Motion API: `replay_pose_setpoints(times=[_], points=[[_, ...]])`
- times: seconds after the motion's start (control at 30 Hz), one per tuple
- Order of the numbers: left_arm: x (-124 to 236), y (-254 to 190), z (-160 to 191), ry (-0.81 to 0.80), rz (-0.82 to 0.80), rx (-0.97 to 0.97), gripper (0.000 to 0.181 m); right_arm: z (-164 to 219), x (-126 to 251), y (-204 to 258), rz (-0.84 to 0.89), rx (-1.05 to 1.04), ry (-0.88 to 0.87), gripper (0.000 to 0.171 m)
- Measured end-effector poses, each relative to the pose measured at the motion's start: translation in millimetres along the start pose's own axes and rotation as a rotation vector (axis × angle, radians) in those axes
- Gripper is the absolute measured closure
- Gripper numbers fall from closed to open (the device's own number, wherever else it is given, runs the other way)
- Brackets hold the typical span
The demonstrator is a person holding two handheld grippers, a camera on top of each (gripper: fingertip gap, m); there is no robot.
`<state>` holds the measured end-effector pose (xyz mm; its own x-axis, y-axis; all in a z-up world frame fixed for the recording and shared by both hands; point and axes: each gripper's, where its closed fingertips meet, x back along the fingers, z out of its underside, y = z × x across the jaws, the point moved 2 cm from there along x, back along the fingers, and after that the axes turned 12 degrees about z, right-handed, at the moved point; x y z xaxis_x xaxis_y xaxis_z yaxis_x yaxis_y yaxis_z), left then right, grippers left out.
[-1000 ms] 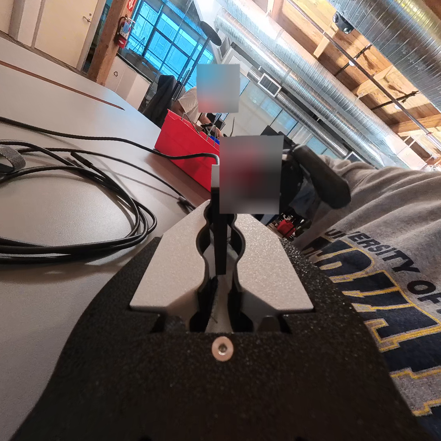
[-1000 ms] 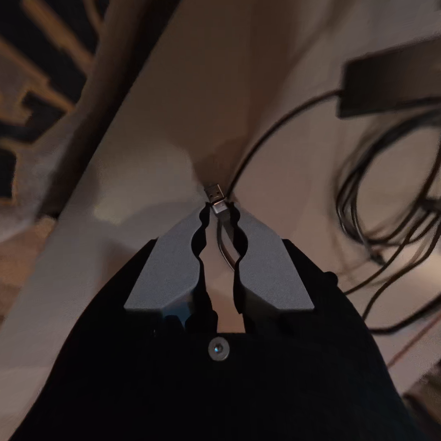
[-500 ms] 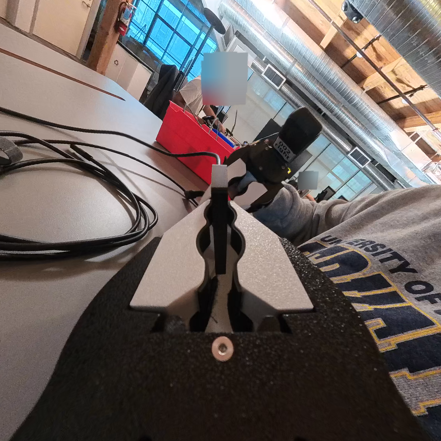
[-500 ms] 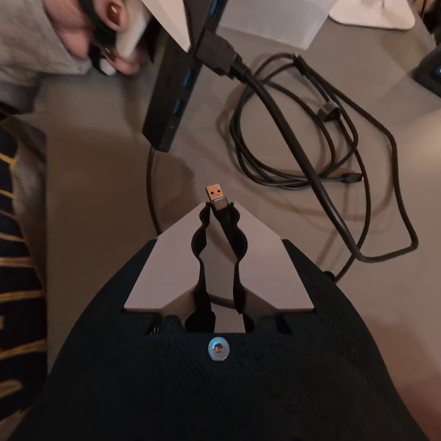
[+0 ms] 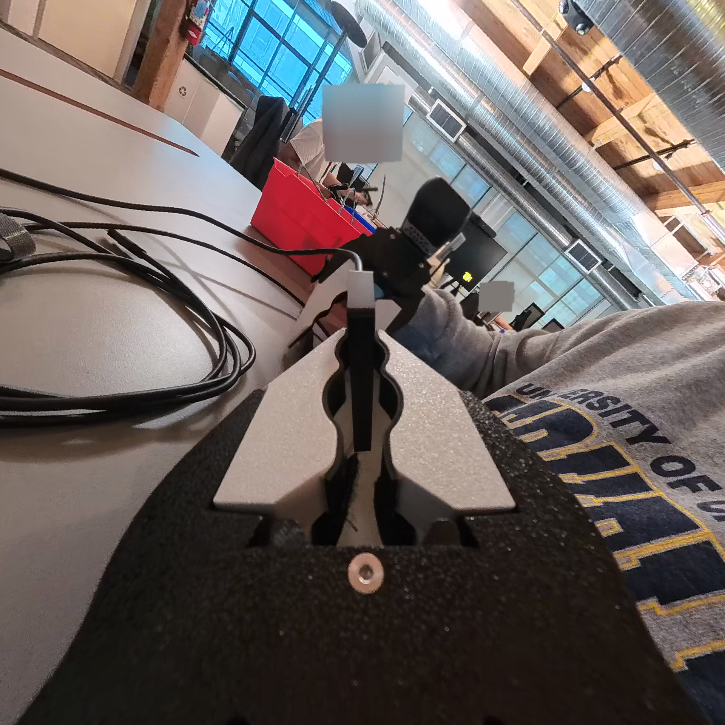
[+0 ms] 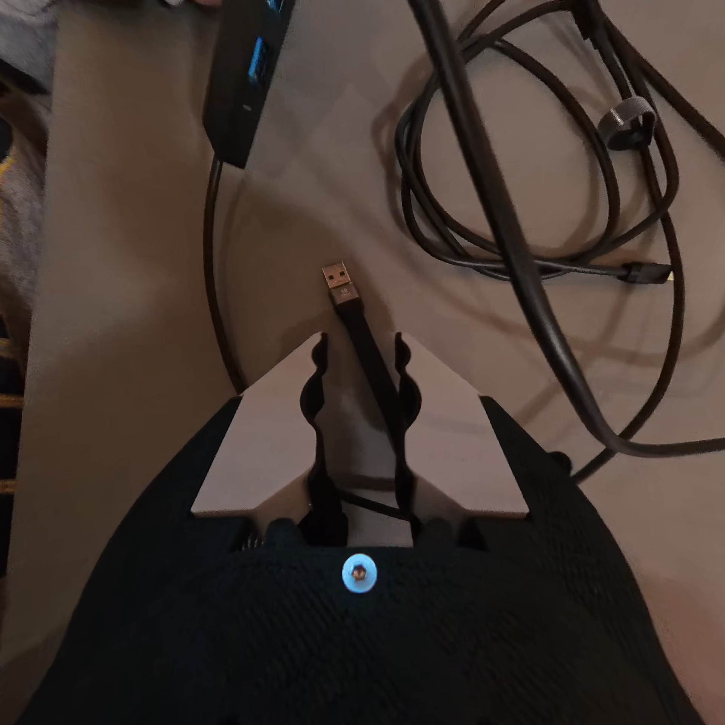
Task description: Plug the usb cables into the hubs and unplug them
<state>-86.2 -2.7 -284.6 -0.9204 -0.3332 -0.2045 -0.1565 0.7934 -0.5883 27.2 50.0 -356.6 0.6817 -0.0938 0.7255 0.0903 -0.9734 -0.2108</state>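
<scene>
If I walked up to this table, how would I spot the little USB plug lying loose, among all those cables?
Start at the grey table, with the black hub hovering at one end. Just ahead of the open right gripper lies a short flat black cable ending in a bare metal USB plug. Unlike the coiled round cables beside it, it is flat and straight.

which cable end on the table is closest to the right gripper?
The flat black cable with the bare metal USB-A plug, lying between the open right gripper fingers. The other loose connector, on the round coiled cable, lies farther right.
</scene>
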Motion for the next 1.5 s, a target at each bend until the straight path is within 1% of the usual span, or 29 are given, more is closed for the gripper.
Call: replay_pose_setpoints(times=[0.07, 0.13, 0.2, 0.3, 0.43, 0.5, 0.57, 0.67, 0.8, 1.03, 1.27, 1.5], points=[[-0.2, -0.2, 0.4, 0.002, 0.005, 0.004, 0.173, 1.0, -1.1, -1.2, -0.018, -0.012, -0.019, 0.151], [-0.2, -1.0, 0.4, 0.002, 0.013, 0.007, 0.173, -0.6, -4.2, 0.4, -0.031, -0.018, -0.053, 0.158], [0.0, -1.7, 0.2, 0.0, 0.022, 0.012, 0.173, -3.2, -6.3, 3.1, -0.046, -0.036, -0.077, 0.16], [1.2, -3.4, -1.8, -0.017, 0.043, 0.019, 0.173, -10.3, -7.1, 0.1, 0.05, 0.044, -0.135, 0.161], [2.1, -10.4, -3.8, -0.035, 0.108, 0.027, 0.173, -46.5, 10.1, 5.9, 0.159, 0.128, -0.325, 0.162], [1.8, -15.7, -4.0, -0.036, 0.154, 0.029, 0.173, -58.6, 15.6, 10.9, 0.214, 0.213, -0.361, 0.162], [2.1, -22.0, -4.8, -0.041, 0.204, 0.024, 0.173, -72.2, 23.3, 13.7, 0.281, 0.265, -0.445, 0.162], [2.6, -26.9, -5.6, -0.048, 0.25, 0.03, 0.173, -80.4, 33.0, 19.2, 0.287, 0.254, -0.567, 0.163], [4.1, -34.1, -7.9, -0.07, 0.313, 0.033, 0.173, -82.9, 42.4, 25.7, 0.226, 0.192, -0.682, 0.163], [5.4, -37.2, -9.8, -0.087, 0.345, 0.04, 0.173, -85.5, 44.1, 26.8, 0.218, 0.18, -0.703, 0.162], [9.9, -56.2, -16.2, -0.163, 0.507, 0.045, 0.173, -90.5, 48.5, 32.6, 0.219, 0.207, -0.741, 0.163], [9.5, -55.1, -15.9, -0.161, 0.505, 0.053, 0.173, -91.4, 50.9, 33.3, 0.202, 0.198, -0.766, 0.162]])
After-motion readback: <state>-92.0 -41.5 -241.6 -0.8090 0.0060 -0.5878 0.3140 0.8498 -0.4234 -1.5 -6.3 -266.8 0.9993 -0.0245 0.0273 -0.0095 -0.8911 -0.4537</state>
